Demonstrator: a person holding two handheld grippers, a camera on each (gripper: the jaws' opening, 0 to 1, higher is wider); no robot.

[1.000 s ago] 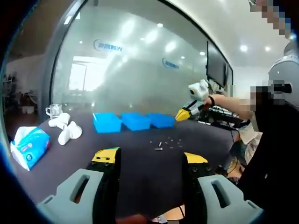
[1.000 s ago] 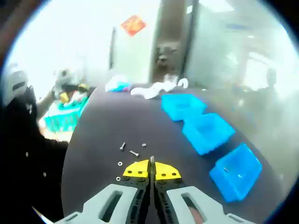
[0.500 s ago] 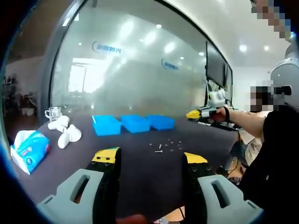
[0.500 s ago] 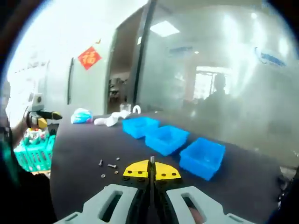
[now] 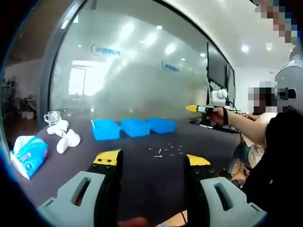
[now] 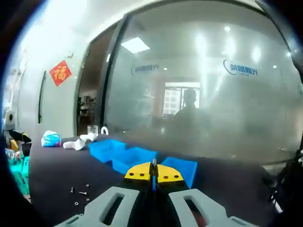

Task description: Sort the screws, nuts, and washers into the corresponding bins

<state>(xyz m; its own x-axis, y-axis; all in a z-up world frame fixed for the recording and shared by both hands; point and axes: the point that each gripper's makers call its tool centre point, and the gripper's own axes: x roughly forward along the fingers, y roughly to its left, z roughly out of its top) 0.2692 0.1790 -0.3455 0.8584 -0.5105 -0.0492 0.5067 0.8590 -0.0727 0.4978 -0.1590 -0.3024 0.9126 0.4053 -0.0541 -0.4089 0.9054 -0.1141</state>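
Note:
Three blue bins (image 5: 135, 127) stand in a row on the dark table (image 5: 142, 170); the right gripper view has them too (image 6: 128, 156). Small screws, nuts and washers (image 5: 163, 150) lie scattered in front of the bins, and low at the left (image 6: 80, 196) in the right gripper view. My left gripper (image 5: 151, 161) is open and empty, near the table's front edge. The right gripper (image 6: 153, 172) is shut with nothing visible between its yellow tips; from the left gripper view it (image 5: 194, 108) is held in the air, right of the bins.
A tissue pack (image 5: 28, 153), white cloths (image 5: 64, 137) and a glass mug (image 5: 51, 117) lie left of the bins. A frosted glass wall (image 5: 132, 71) stands behind the table. A person (image 5: 274, 156) stands at the right. A teal basket (image 6: 12, 165) sits at the left.
The right gripper has risen and swung up away from the table, staying shut; its view now looks level at the glass wall. The left gripper stays open and nearly still.

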